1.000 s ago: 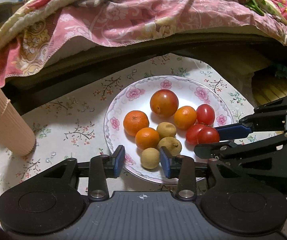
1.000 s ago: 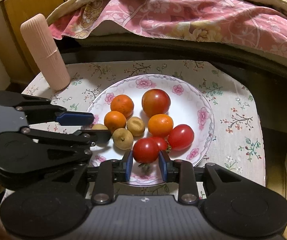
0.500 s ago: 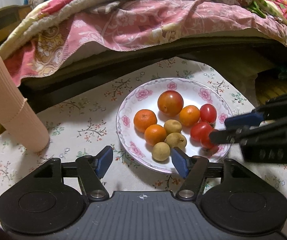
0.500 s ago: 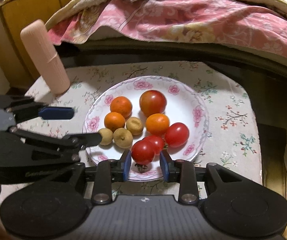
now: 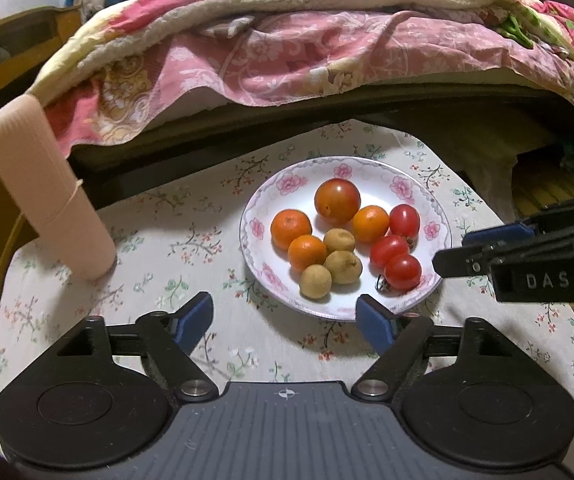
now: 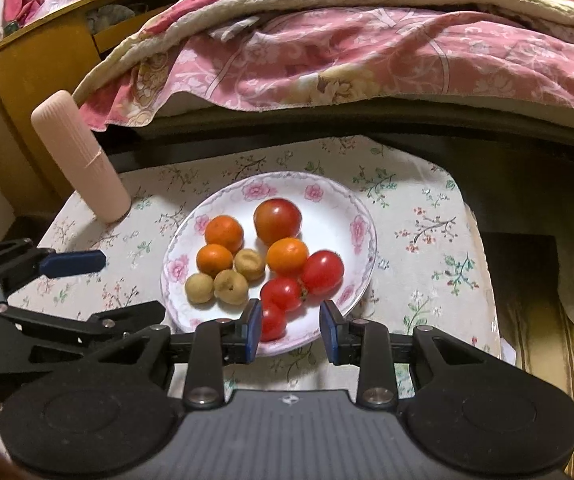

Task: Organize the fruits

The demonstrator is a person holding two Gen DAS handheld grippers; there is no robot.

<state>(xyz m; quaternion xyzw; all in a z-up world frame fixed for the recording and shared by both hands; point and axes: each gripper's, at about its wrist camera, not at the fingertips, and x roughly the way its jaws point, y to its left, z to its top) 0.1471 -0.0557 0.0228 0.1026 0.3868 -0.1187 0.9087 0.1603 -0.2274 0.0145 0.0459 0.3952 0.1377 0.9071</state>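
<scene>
Hovering at the near edge of the table, the left gripper (image 5: 285,318) is standing with its jaws spread wide and nothing between them, just short of the near rim of the floral plate (image 5: 261,216). The right gripper (image 6: 290,326) is hanging over that same near rim, its jaws parted and holding nothing, with the nearest cherry tomato (image 6: 271,322) sitting just inside its left finger and partly hidden by it.

All the fruit is lying on the plate, which is sitting toward the middle of the table: a large tomato (image 5: 337,201) at the far side, three mandarins (image 5: 291,229) around it, three small brown longan-like fruits (image 5: 343,267) toward the near edge, and three cherry tomatoes (image 5: 403,271) along the right side. A loose stem (image 5: 383,285) is lying beside the nearest one.

To my eye, the trouble is lying in how tightly these round things are packed. If the right gripper is closing on that near tomato, its left finger is likely nudging the neighbours, and one could be rolling off the shallow rim onto the flowered tablecloth (image 5: 191,240). Squeezing hard could be splitting the thin skin. The two tools are also working close together, so they could be knocking into each other. The ribbed pink roll (image 5: 47,188) near the far left corner looks well clear.
</scene>
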